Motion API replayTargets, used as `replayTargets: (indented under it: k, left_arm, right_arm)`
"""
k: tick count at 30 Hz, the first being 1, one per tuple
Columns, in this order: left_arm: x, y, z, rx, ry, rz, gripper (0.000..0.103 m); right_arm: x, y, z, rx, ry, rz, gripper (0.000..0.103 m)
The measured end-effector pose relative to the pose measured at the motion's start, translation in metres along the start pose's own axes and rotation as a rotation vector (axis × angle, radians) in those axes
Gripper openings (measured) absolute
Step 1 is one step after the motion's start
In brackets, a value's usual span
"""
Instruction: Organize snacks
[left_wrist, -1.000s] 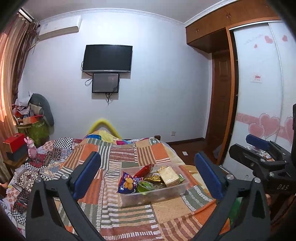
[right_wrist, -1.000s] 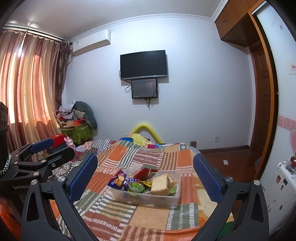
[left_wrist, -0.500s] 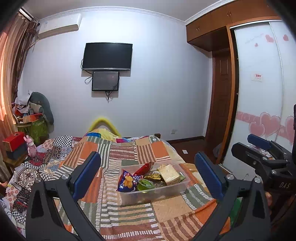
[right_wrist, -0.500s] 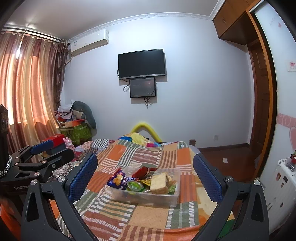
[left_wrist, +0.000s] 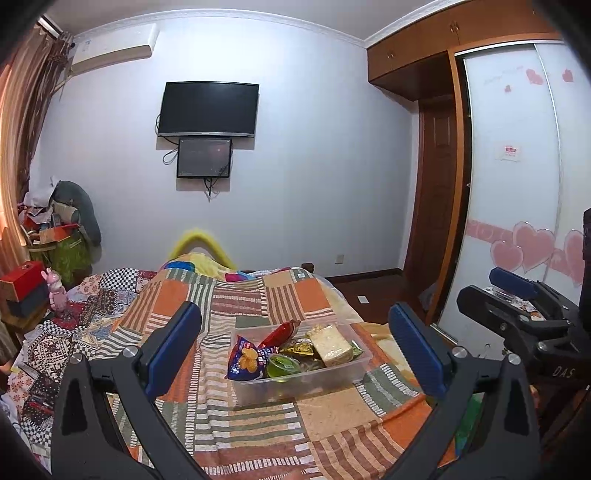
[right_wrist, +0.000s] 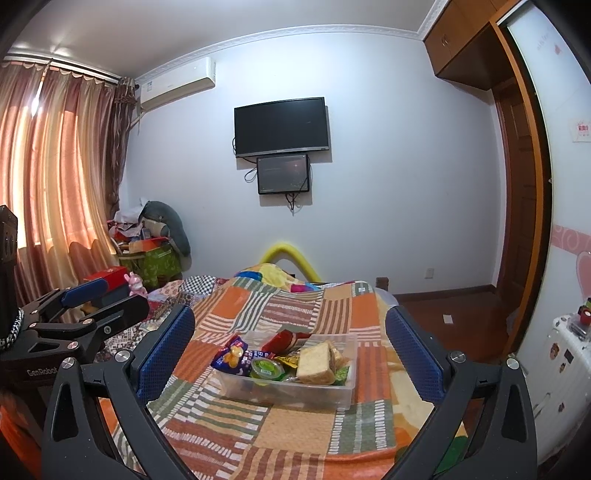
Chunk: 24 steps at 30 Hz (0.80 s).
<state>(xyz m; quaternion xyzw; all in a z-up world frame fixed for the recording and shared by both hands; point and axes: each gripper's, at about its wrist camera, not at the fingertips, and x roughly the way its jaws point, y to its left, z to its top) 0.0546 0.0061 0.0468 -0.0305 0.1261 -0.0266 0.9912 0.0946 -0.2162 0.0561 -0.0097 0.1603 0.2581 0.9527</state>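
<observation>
Left wrist view: the left tongs (left_wrist: 295, 347) gape wide, empty, above the bed (left_wrist: 236, 435). The right tongs (right_wrist: 290, 345) likewise, framing the snack tub (right_wrist: 317, 393).

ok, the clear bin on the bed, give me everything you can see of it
The clear bin is a shallow rectangular tub of see-through plastic, no lid on it, sitting upright on the patchwork blanket near the foot of the bed. It holds snacks piled above its rim: a blue chip bag at the left end, a red packet behind, a green jelly cup at the front, and a pale wrapped bread block to the right. Neither set of tongs touches it; both are open.
</observation>
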Motion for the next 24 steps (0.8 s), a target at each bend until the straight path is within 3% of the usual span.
replayTargets:
  k: [24]
  left_arm:
    - [0.0025, -0.0015, -0.0039, -0.003, 0.015, -0.003, 0.103]
  right_arm:
    - [0.0057, -0.0044, -0.0011, 0.003, 0.022, -0.003, 0.103]
